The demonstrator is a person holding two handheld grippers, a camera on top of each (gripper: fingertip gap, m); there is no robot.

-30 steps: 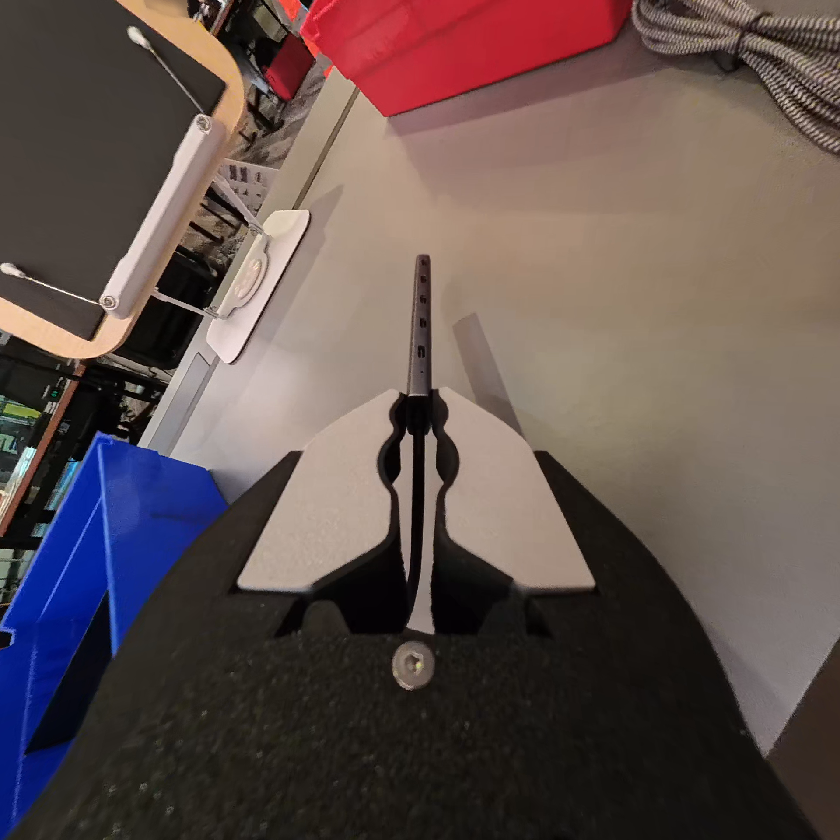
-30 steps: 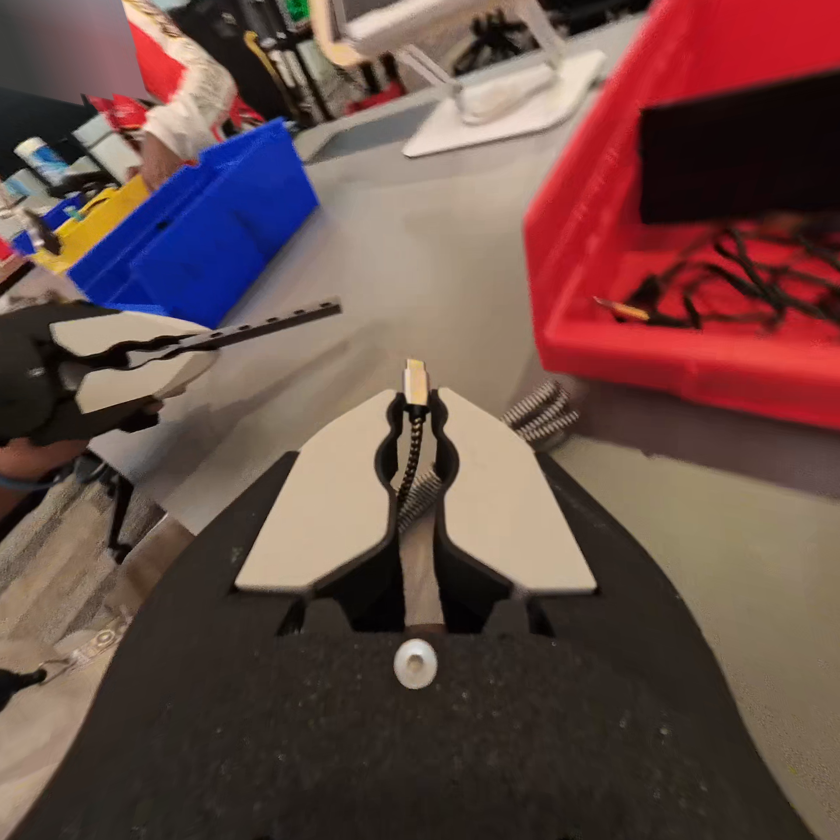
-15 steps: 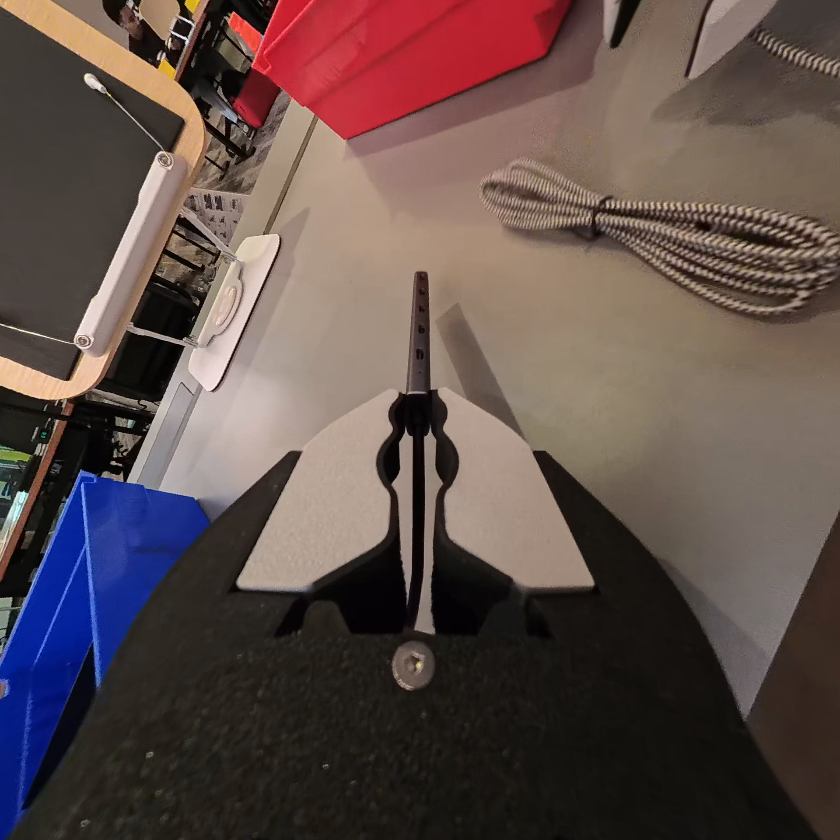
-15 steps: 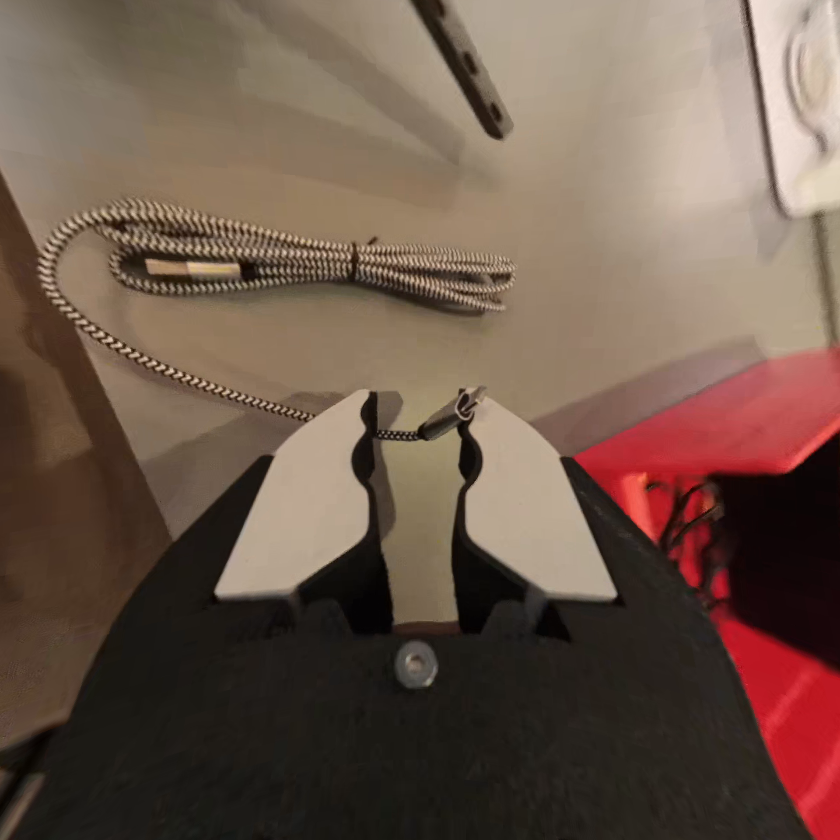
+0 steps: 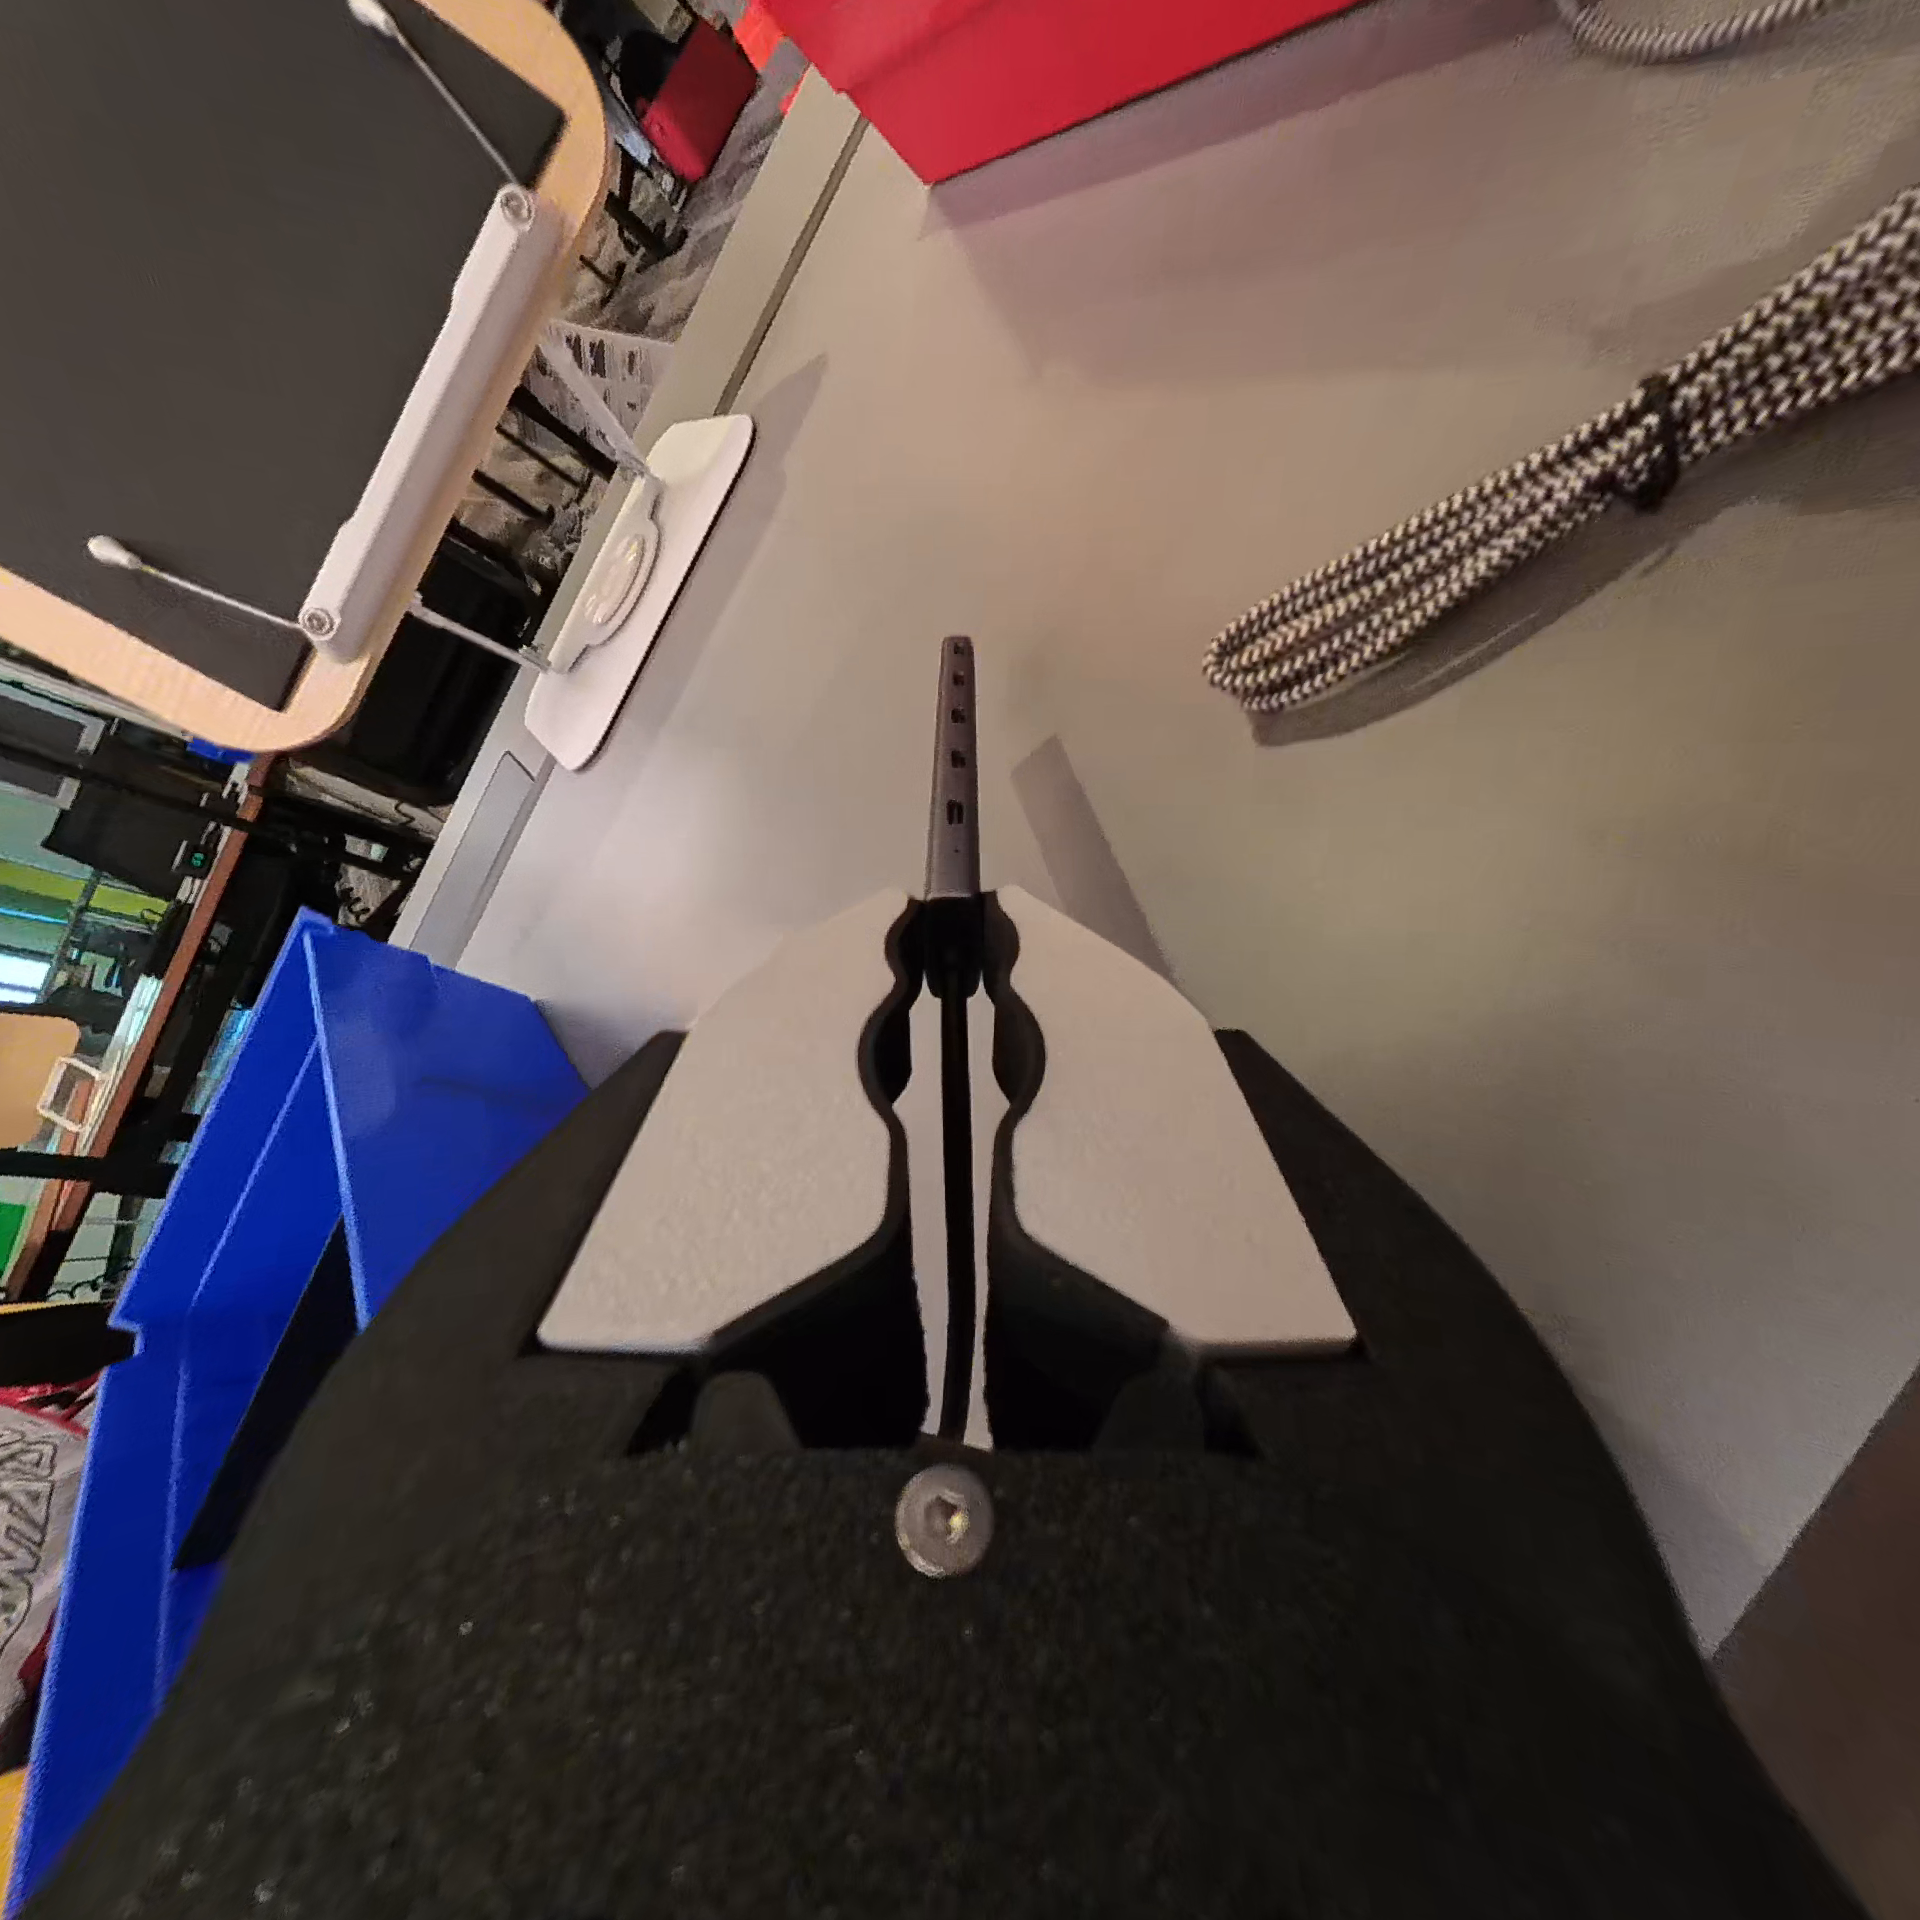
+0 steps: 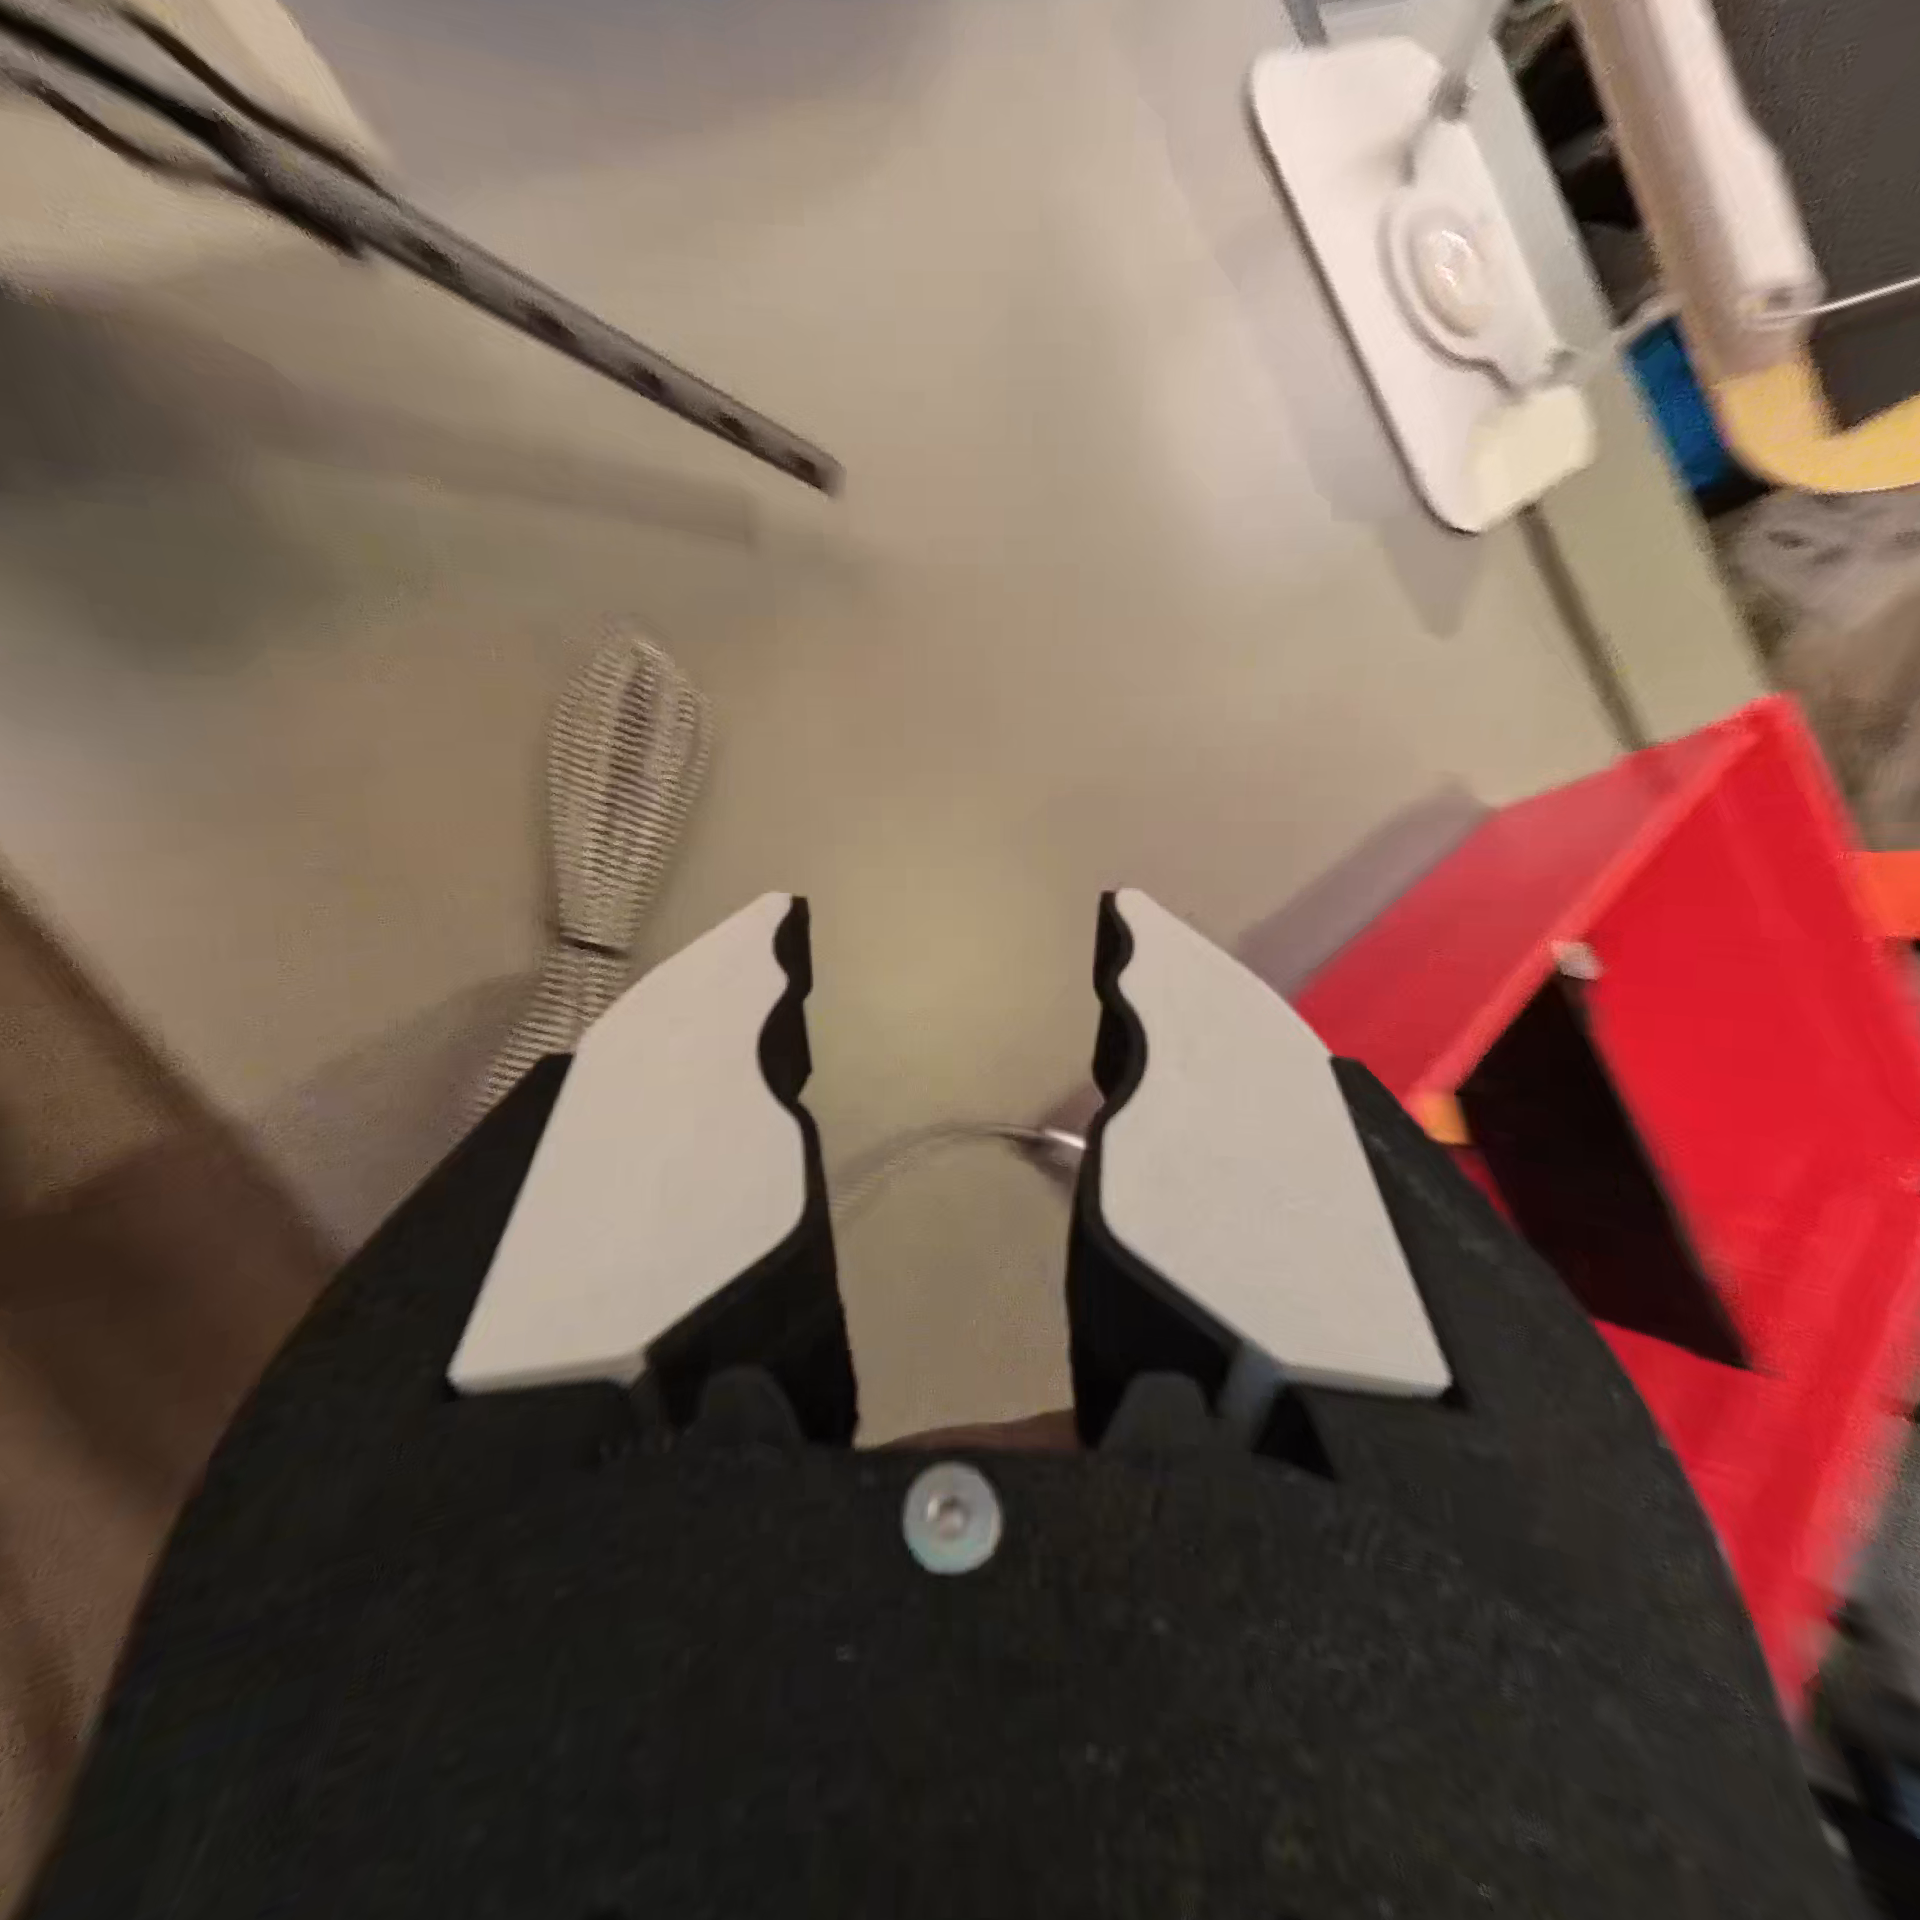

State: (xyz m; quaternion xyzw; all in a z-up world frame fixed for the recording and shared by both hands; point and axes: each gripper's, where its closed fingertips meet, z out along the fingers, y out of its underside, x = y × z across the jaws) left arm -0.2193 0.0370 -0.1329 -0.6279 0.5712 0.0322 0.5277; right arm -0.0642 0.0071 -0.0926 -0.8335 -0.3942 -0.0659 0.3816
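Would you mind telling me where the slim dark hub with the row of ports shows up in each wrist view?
Left wrist view: the dark hub sticks straight out at centre, clamped in the left tongs, seen edge-on.
Right wrist view: it crosses the upper left as a blurred slanted bar, above the open right tongs.
Shared landmark: the white stand base on the grey table.

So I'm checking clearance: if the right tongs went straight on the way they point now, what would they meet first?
Probably the bare grey table. The right tongs are open and empty, the striped cable lies left of their line and the red bin to the right. The picture is blurred, so depth is uncertain.
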